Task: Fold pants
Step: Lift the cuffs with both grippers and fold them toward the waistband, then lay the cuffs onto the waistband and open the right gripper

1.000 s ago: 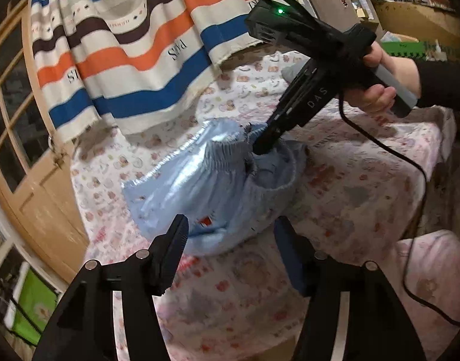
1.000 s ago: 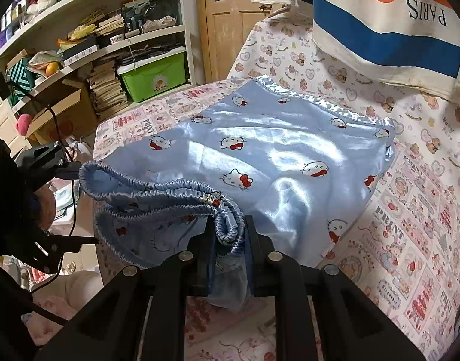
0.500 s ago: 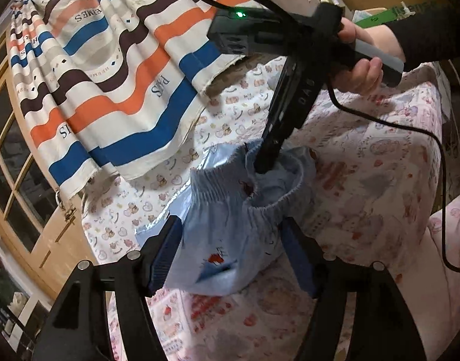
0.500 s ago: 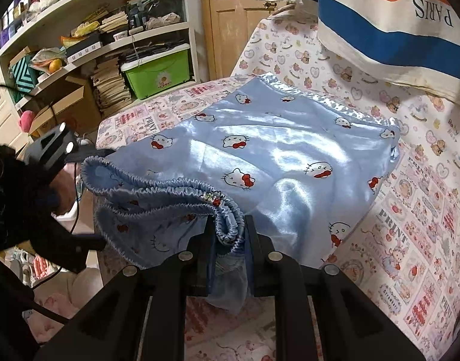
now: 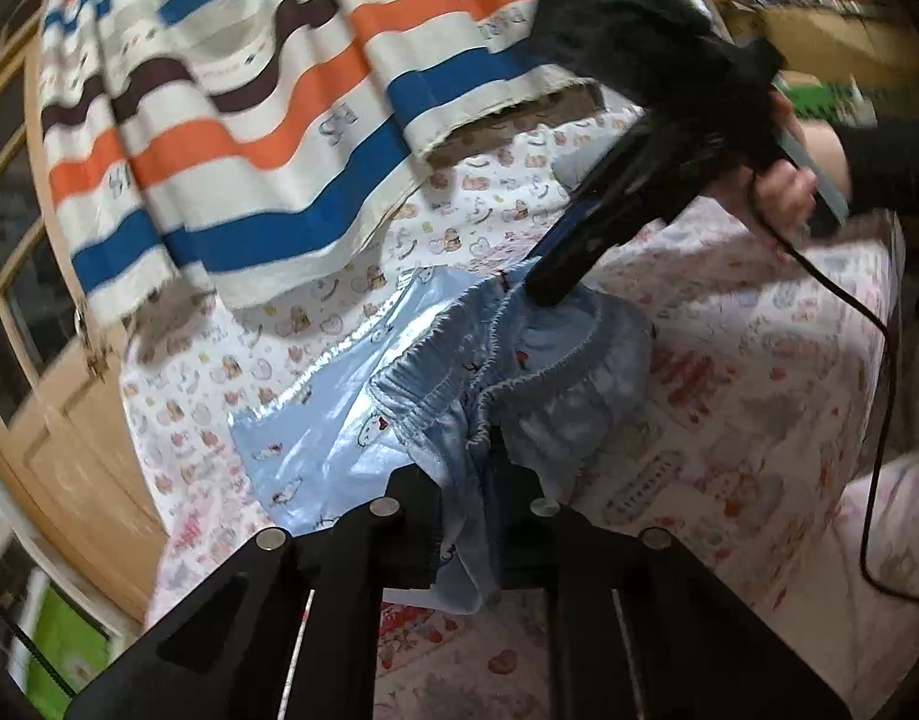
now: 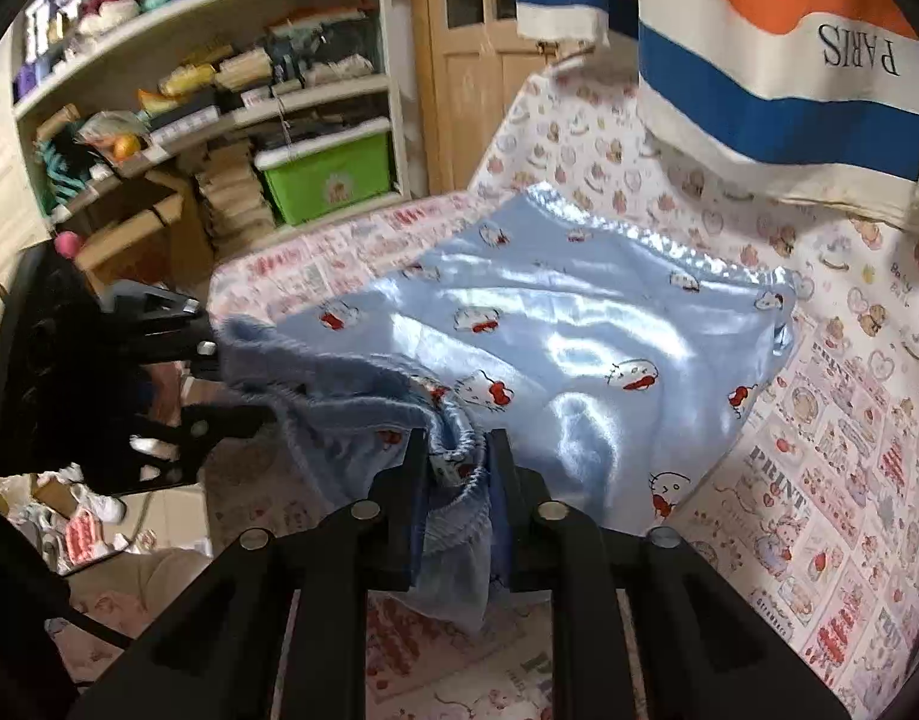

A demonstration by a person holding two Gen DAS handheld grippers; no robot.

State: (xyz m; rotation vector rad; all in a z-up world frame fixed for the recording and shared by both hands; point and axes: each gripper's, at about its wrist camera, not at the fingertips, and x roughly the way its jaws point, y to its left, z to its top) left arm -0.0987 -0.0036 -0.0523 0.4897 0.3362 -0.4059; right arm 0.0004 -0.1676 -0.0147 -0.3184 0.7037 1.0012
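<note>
Pants (image 6: 579,354) of glossy pale-blue satin, dotted with small cartoon-cat faces with red bows, are lying spread over the counter (image 6: 819,480), the legs reaching toward the back and the shiny cloth catching the light in soft ripples. A ruffled satin trim is running along the far hem. The gathered elastic waistband, fleecy and dull on its inner side, is bunching up at the near edge, lifted off the surface.

Both claws are gripping that waistband. The left claw (image 5: 480,483) has just been closing, and its black jaws are now pinching a puckered fold of the band between them. The right claw (image 6: 459,474) has its jaws eased a little further apart, with a thick wad of the fuzzy waistband still filling the gap and hanging down below; the pads are pressing on it from both sides. A hand (image 5: 789,192) in a dark sleeve is holding the right tool's handle, a black cable trailing from it.

Under the pants, the counter is wearing a thin cotton cover printed with pink and red teddy bears, hearts and lettering. Behind, a heavy woven striped cloth (image 5: 249,138) in cream, orange, blue and brown is hanging in folds. Off to the side, shelves (image 6: 219,108) crammed with yarn and papers are holding a green plastic bin (image 6: 327,180), next to a pale wooden door (image 6: 477,60).
</note>
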